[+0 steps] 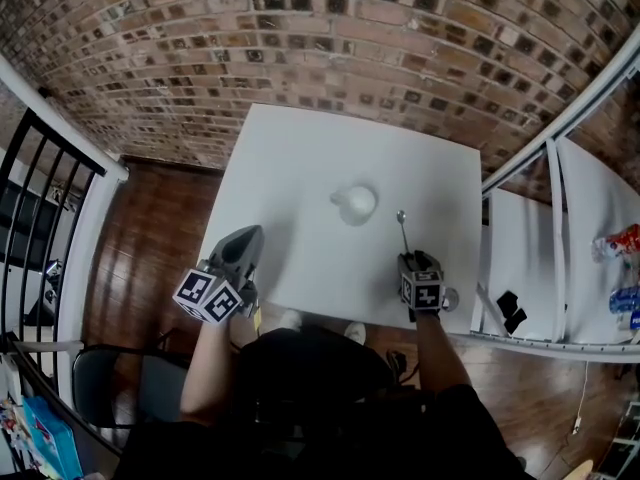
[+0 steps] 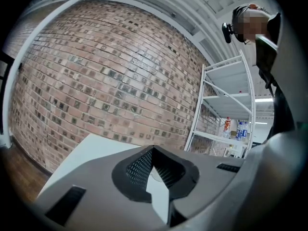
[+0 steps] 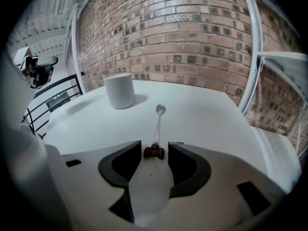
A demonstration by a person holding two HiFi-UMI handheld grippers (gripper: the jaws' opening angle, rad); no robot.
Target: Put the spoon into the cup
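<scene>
Slim silver metal spoon with a small brown knob at its handle end (image 1: 404, 233) is lying flat on the white square tabletop (image 1: 300, 158). Its bowl is pointing toward the brick wall and its knob toward the person, which is presenting the handle end as the natural place to take it.

The right gripper (image 1: 418, 260) is tilting downward over that end. In the right gripper view its jaws are standing wide apart, and the spoon's (image 3: 158, 126) brown knob is sitting just at the mouth of the right gripper (image 3: 155, 149). White tabletop is showing on both sides of the knob, so the pads are not pressing on anything and the gripper is holding nothing. It appears to be lining up along the handle so that closing would pinch the knob squarely.

The plain white cylindrical cup (image 1: 356, 204) is standing upright near the middle of the tabletop. It is to the left of the spoon and apart from it, so a lifted spoon would have only a short swing to reach it. In the right gripper view the cup (image 3: 120, 91) is sitting beyond the jaws and to their left.

The left gripper (image 1: 245, 243) is hanging level over the near left edge, well clear of both things and seemingly keeping out of the way. Its own view is showing the left gripper (image 2: 154, 170) with jaws drawn together at the tips and nothing between them.
</scene>
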